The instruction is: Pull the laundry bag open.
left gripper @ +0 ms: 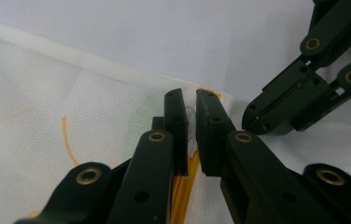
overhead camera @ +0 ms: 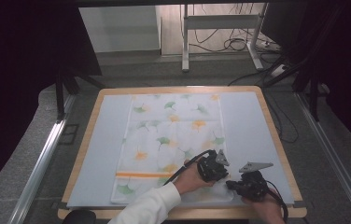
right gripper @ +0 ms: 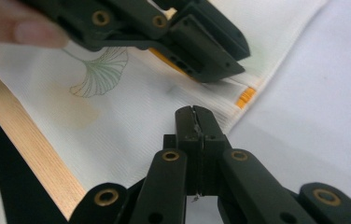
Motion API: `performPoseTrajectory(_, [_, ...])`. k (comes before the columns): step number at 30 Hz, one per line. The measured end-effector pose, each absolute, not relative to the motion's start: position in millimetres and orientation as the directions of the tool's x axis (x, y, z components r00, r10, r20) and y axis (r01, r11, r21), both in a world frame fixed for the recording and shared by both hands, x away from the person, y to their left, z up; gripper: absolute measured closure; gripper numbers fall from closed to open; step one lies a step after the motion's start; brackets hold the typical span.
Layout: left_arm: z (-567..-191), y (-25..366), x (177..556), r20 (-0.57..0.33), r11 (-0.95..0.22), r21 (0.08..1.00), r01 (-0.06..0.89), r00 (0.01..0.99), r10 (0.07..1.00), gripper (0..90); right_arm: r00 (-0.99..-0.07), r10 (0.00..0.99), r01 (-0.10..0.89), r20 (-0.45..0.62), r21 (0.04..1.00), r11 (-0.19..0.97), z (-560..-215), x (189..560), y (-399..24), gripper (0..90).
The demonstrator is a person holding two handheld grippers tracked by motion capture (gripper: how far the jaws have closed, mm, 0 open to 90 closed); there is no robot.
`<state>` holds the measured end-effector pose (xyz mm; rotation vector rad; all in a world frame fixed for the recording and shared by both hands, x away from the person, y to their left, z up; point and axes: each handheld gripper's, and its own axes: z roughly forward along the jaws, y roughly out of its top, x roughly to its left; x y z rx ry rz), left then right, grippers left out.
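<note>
While both tongs crowd the near right corner of the leaf-printed cloth [overhead camera: 171,140], the step in hand looks like taking hold of that corner so the cloth can be folded or drawn across. The cloth lies flat on the pale mat [overhead camera: 248,126] that covers the tabletop [overhead camera: 283,154], its orange stripe [overhead camera: 138,174] running near the near edge. In the left gripper view the left tongs [left gripper: 190,116] stand narrow, a small pucker of white fabric pinched between the pads right at the hem. The right tongs [right gripper: 194,122] are pressed fully together just beside them; in the right gripper view a thin sliver seems caught between the pads, so I judge they nip the cloth's edge, though the hold looks slight. The two grips sit almost touching, so the next move calls for checking that both layers of hem are truly caught, then lifting the corner gently and carrying it toward the far side, keeping the tongs level so the fabric does not slip out or drag the rest of the cloth askew
</note>
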<state>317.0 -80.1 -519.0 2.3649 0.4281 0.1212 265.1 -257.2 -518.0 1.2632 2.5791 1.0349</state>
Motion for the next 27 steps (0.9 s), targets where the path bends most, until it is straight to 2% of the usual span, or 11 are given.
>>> performPoseTrajectory(7, [-519, -78, 316, -0.022, -0.695, 0.670, 0.261, 0.943, 0.333, 84.4, -0.629, 0.738, 0.698, 0.245, 0.597, 0.396, -519, 267, -259, 89.9])
performPoseTrajectory(27, [-520, -67, 315, -0.023, -0.706, 0.656, 0.268, 0.942, 0.336, 85.5, -0.620, 0.744, 0.706, 0.252, 0.593, 0.387, -519, 267, -259, 89.9])
